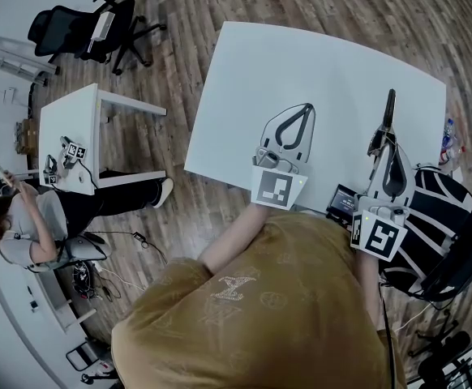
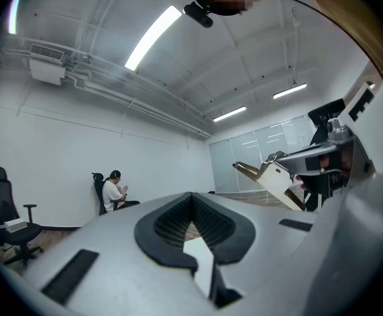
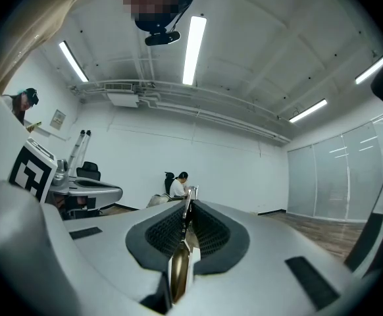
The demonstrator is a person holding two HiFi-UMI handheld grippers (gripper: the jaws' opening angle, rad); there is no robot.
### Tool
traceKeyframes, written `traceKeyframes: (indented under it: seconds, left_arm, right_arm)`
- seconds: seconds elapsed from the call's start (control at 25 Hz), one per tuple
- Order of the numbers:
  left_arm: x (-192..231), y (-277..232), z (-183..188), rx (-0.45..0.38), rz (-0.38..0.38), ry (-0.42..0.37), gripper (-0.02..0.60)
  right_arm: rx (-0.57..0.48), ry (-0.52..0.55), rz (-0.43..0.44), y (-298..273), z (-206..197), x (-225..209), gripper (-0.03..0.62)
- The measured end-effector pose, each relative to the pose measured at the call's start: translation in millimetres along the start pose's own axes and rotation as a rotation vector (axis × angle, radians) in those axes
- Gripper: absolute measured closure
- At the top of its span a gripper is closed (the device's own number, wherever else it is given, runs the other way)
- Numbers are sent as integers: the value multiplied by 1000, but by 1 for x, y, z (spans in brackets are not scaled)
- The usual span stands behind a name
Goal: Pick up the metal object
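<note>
The metal object (image 3: 178,268) is a slim brass-coloured piece clamped upright between the black pads of my right gripper (image 3: 188,206). In the head view it (image 1: 390,104) sticks out dark and thin past the right gripper (image 1: 381,140), which hangs over the right part of the white table (image 1: 301,63). My left gripper (image 1: 306,109) is over the table's near middle, its jaws meeting at the tips with nothing between them. The left gripper view shows its tips (image 2: 191,195) joined, with the right gripper (image 2: 297,170) and the object's brass end (image 2: 245,169) to its right.
A black device (image 1: 341,201) lies at the table's near edge. A striped bag (image 1: 439,217) is at the right. To the left stand a small white table (image 1: 70,128) carrying other grippers, a seated person (image 1: 25,217) and an office chair (image 1: 82,27) on wooden floor.
</note>
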State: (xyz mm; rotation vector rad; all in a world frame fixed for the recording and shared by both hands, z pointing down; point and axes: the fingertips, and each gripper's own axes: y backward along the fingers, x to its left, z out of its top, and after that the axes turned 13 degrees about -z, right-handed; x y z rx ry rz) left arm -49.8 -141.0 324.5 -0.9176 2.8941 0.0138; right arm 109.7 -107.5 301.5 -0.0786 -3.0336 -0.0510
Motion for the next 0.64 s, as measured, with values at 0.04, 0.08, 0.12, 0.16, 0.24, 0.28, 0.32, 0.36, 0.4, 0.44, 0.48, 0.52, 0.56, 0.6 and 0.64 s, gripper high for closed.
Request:
traceKeyframes:
  seconds: [0.04, 0.08, 0.12, 0.16, 0.24, 0.28, 0.32, 0.36, 0.4, 0.44, 0.48, 0.52, 0.56, 0.6, 0.64]
  left_arm:
    - [0, 0, 0, 2, -2, -4, 578]
    - [-1, 0, 0, 3, -4, -11, 578]
    - [-1, 0, 0, 5, -6, -17, 578]
    - [-1, 0, -1, 5, -6, -17, 578]
    - [0, -1, -2, 6, -3, -9, 578]
    - [0, -1, -2, 6, -3, -5, 578]
    - [-1, -1, -3, 8, -3, -1, 578]
    - [-1, -1, -4, 10, -4, 3, 578]
    - [-1, -1, -4, 11, -4, 6, 578]
    - [-1, -1, -5, 12, -5, 9, 578]
    - [-1, -1, -5, 13, -5, 12, 578]
    - [0, -1, -5, 13, -5, 16, 578]
    - [0, 0, -5, 14, -5, 18, 578]
    - [1, 0, -5, 15, -5, 20, 578]
    - [2, 0, -5, 16, -5, 21, 578]
  right_arm:
    - [0, 0, 1, 0, 0, 0, 568]
    - [1, -1, 2, 1, 0, 0, 568]
    - [2, -2, 3, 2, -1, 0, 568]
    - [2, -4, 3, 2, 0, 0, 568]
    - [0, -8, 0, 0, 1, -1, 568]
    - [0, -10, -1, 0, 0, -2, 568]
    - [2, -13, -2, 1, 0, -2, 568]
    - [4, -14, -2, 1, -1, -2, 568]
    - [4, -15, -2, 1, -1, -2, 568]
    - [4, -15, -1, 1, 0, -2, 568]
    - [5, -15, 0, 1, 0, -1, 568]
    - [6, -15, 2, 1, 0, 0, 568]
    - [8, -14, 3, 1, 0, 0, 568]
    - [11, -14, 3, 1, 0, 1, 568]
    - [13, -13, 4, 1, 0, 2, 568]
